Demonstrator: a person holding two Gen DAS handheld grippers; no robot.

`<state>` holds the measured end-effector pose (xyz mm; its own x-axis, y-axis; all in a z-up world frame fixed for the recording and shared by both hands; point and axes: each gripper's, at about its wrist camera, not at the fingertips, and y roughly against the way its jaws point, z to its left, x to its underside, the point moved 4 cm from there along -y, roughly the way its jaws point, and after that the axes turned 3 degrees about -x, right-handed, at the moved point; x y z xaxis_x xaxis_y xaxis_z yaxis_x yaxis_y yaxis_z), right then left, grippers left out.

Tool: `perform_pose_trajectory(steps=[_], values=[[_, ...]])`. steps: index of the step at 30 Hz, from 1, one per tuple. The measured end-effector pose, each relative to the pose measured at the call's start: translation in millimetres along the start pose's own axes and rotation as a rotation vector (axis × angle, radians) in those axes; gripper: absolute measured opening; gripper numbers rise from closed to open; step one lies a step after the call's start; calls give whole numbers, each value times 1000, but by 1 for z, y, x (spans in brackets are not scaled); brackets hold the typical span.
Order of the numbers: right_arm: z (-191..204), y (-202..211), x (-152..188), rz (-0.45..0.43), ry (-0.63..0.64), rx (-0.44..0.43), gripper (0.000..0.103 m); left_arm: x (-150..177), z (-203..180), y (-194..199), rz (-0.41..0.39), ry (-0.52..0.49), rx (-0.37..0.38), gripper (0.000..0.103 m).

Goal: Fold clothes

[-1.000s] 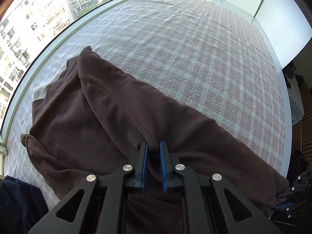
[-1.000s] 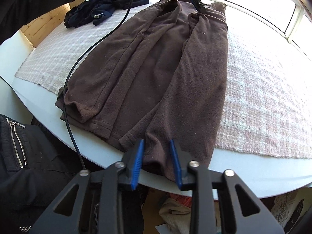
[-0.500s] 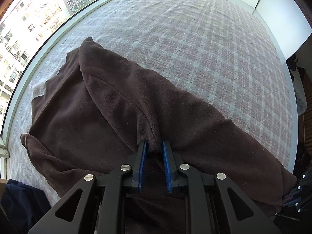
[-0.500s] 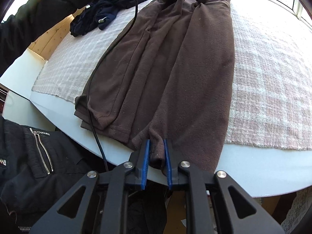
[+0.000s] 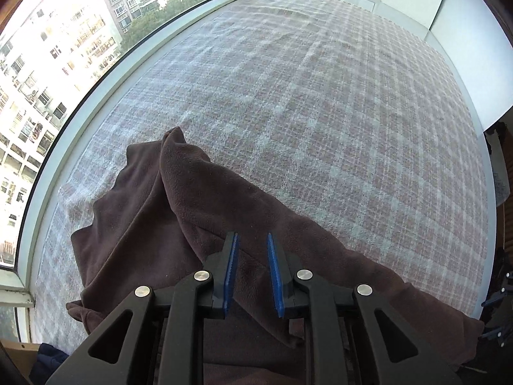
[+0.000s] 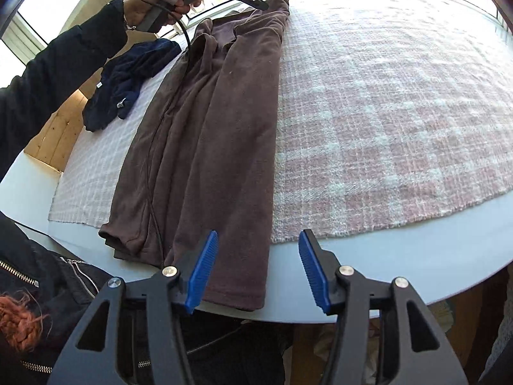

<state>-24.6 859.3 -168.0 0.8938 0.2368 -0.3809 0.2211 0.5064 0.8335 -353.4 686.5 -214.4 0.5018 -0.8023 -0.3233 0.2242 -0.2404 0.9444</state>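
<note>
The brown fleece garment (image 6: 224, 134) lies lengthwise on the pink-and-white checked blanket (image 6: 384, 112) that covers the bench (image 6: 416, 256). Its hem end hangs over the bench's near edge and its far end reaches toward the window-side edge. It is already narrowed to a long strip: one side panel is laid over the middle, and the long folded edge on the open-blanket side runs fairly straight. That lengthwise fold looks done, or nearly so.

The right gripper (image 6: 256, 272) hovers just above the hem at the near edge. Its jaws are opening, with the hem's corner lying below the gap and neither blue pad pressing on it, so the cloth reads as released. In the left wrist view the left gripper (image 5: 251, 276) stands over the far end of the brown fleece garment (image 5: 192, 224) with its jaws a little apart. Fleece shows under the gap, but the pads (image 5: 231, 276) do not appear to pinch it. In the right wrist view the person's hand (image 6: 154, 12) holds that gripper up by the far end.

What seems left is the crosswise folding, bringing hem toward collar once or twice to make a compact packet. A dark navy garment (image 6: 128, 77) lies crumpled near the blanket's left edge, unfolded, so it presumably waits its turn.
</note>
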Motion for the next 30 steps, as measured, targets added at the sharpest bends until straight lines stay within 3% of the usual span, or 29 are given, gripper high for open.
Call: perform_pose_trajectory(steps=[9, 11, 13, 17, 19, 22, 26, 28, 30], values=[[2, -20, 3, 28, -10, -46, 50, -8, -1, -13, -5, -16, 7, 18], [1, -23, 4, 40, -18, -57, 13, -10, 2, -15, -7, -7, 6, 18], [2, -20, 5, 52, -15, -62, 10, -12, 5, -23, -7, -7, -8, 21], [5, -19, 9, 89, 17, -53, 9, -15, 23, -32, -37, 84, 38, 22], [8, -21, 11, 114, 38, -27, 9, -12, 28, -28, -44, 113, 78, 21], [11, -19, 9, 130, 37, 5, 13, -9, 38, 1, -119, 151, 72, 17], [12, -4, 3, 91, 30, 55, 15, -20, 53, 30, -207, 176, 75, 16], [14, 7, -4, 39, 30, 71, 15, -28, 53, 23, -186, 166, 72, 16], [21, 7, -11, 20, 45, 17, 15, -34, 51, 8, -153, 146, 36, 18]])
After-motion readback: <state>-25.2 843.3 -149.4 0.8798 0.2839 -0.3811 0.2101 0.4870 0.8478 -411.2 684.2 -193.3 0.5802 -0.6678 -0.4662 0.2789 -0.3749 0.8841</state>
